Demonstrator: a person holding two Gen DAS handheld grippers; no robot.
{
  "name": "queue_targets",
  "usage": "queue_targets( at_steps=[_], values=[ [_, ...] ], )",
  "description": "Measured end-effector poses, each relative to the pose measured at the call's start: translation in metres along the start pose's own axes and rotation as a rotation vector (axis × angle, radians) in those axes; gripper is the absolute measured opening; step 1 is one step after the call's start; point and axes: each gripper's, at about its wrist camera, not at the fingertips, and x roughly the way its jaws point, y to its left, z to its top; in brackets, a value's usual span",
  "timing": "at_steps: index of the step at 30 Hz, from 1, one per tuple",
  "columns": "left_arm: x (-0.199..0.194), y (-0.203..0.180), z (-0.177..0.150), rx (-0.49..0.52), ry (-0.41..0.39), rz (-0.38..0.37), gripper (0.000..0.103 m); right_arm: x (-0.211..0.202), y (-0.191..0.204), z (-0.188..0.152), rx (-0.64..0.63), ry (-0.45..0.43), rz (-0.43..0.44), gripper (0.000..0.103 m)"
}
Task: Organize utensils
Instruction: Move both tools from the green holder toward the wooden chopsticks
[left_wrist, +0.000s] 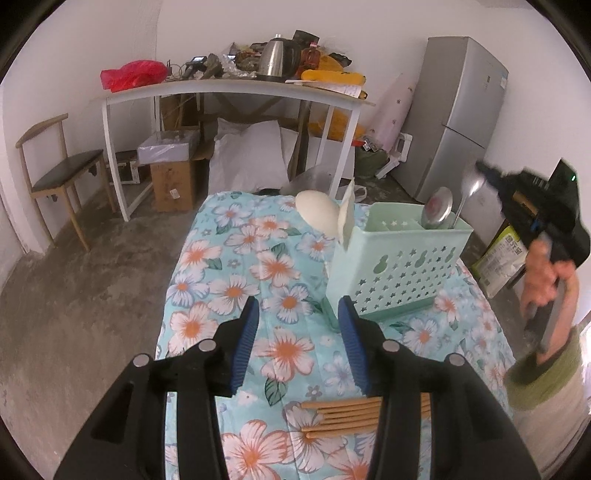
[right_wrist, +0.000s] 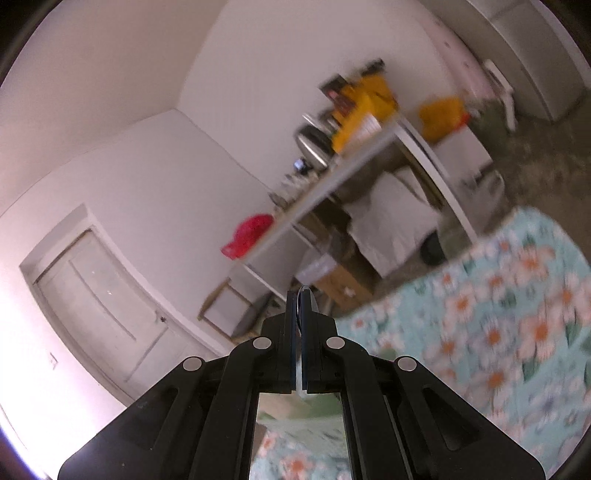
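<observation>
Left gripper (left_wrist: 297, 341) fingers spread wide, empty, low over the floral counter (left_wrist: 236, 258); chopsticks (left_wrist: 343, 415) lie loose beneath. Right gripper (left_wrist: 484, 173) fingers pinched on a spoon (left_wrist: 471, 190) above the green holder (left_wrist: 399, 266). Risk: a tilted spoon could catch the rim or tip the holder. Holder's far compartment holds a ladle (left_wrist: 437, 210); near slots look empty

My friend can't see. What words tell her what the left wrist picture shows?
An open left gripper hovers over a flowery tablecloth, near a green caddy holding a ladle. At right, the right gripper holds a spoon over the caddy; chopsticks lie near the camera.
</observation>
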Motion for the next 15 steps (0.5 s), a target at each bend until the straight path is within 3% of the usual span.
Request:
queue_targets(
  at_steps=[8,15],
  values=[
    [0.004,0.001,-0.001,-0.007,0.008,-0.015,0.043,0.004,-0.001,-0.019,-0.056,0.043,-0.133,0.001],
    [0.004,0.0,-0.002,-0.003,0.007,-0.014,0.045,-0.003,0.013,-0.017,-0.122,0.024,-0.184,0.006]
  ],
)
